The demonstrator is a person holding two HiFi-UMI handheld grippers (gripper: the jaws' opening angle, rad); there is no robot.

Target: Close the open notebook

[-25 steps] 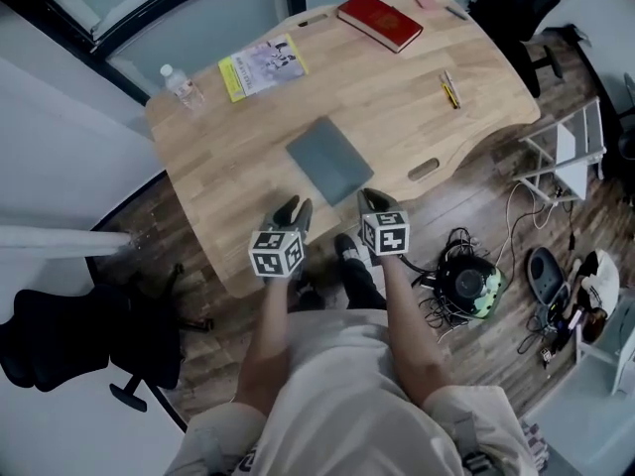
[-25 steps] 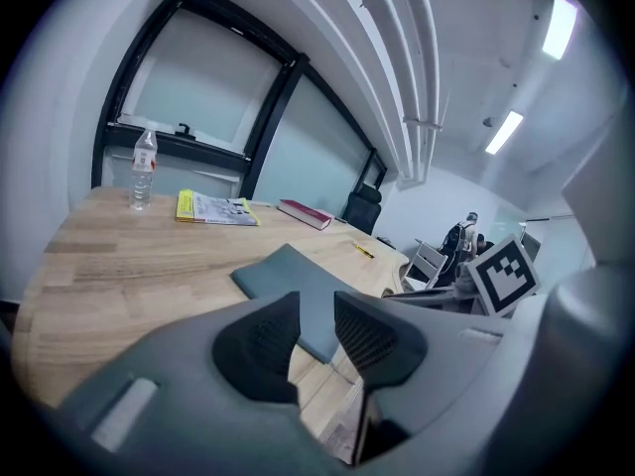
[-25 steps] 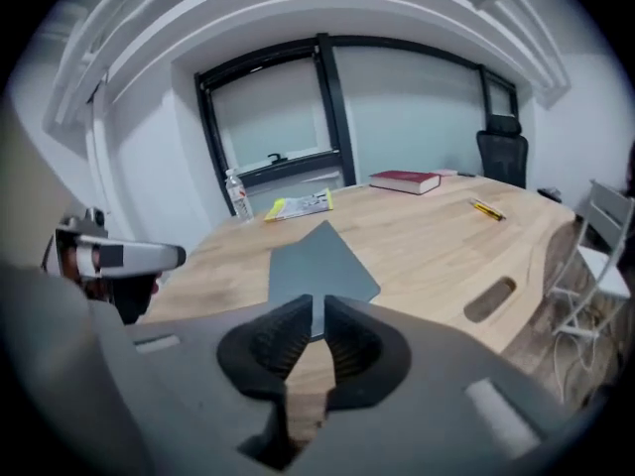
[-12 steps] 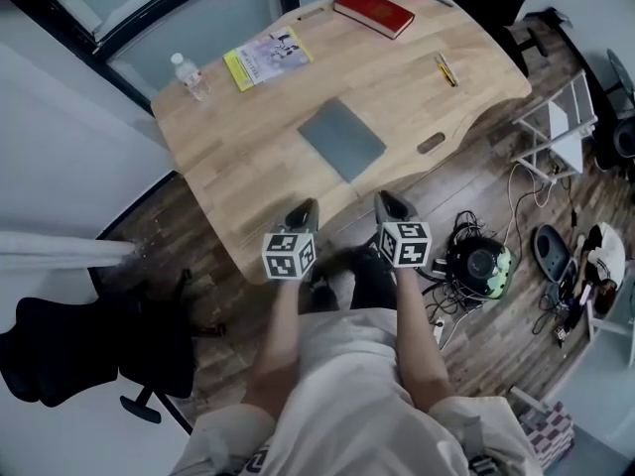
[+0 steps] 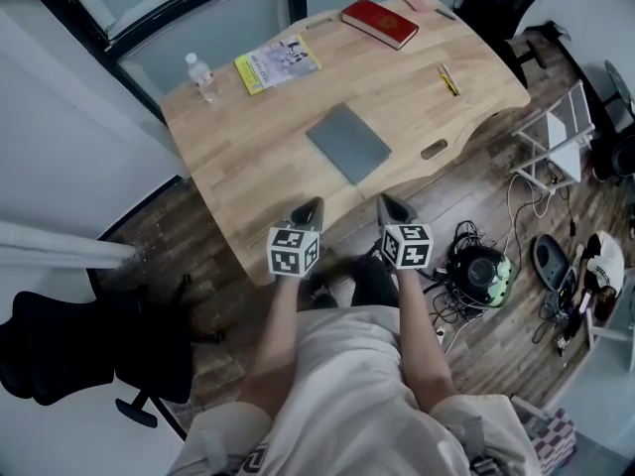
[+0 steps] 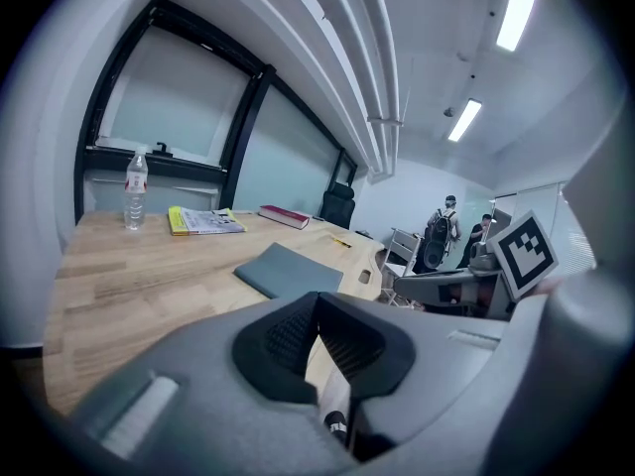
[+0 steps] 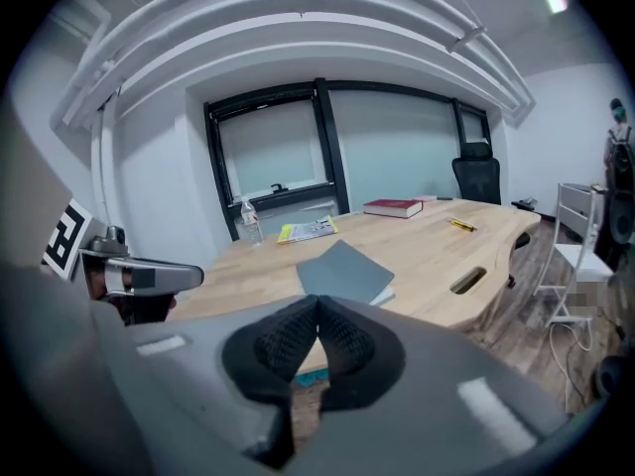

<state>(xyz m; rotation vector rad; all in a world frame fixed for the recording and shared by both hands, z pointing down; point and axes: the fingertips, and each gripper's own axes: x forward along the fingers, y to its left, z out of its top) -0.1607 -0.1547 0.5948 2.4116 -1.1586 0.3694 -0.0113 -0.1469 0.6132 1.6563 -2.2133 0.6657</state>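
The grey notebook [image 5: 348, 144] lies closed and flat on the wooden table [image 5: 258, 167], near its front edge. It also shows in the left gripper view as the notebook [image 6: 288, 271] and in the right gripper view as the notebook [image 7: 344, 269]. My left gripper [image 5: 312, 207] hangs just off the table's front edge, short of the notebook. Its jaws have just closed with nothing between them [image 6: 317, 297]. My right gripper [image 5: 386, 203] sits beside it, also just closed and empty [image 7: 317, 305]. Neither gripper touches the notebook.
A red book [image 5: 380, 23], a yellow magazine [image 5: 277, 63], a water bottle [image 5: 203, 77] and a yellow pen [image 5: 449, 80] lie on the far half of the table. A black chair [image 5: 79, 350] stands at the left, and cables [image 5: 476, 266] and a white rack [image 5: 556, 142] at the right.
Both grippers have drawn back from the notebook to the table's front edge, towards the person. The left jaws have gone from apart to shut. The notebook has not moved.
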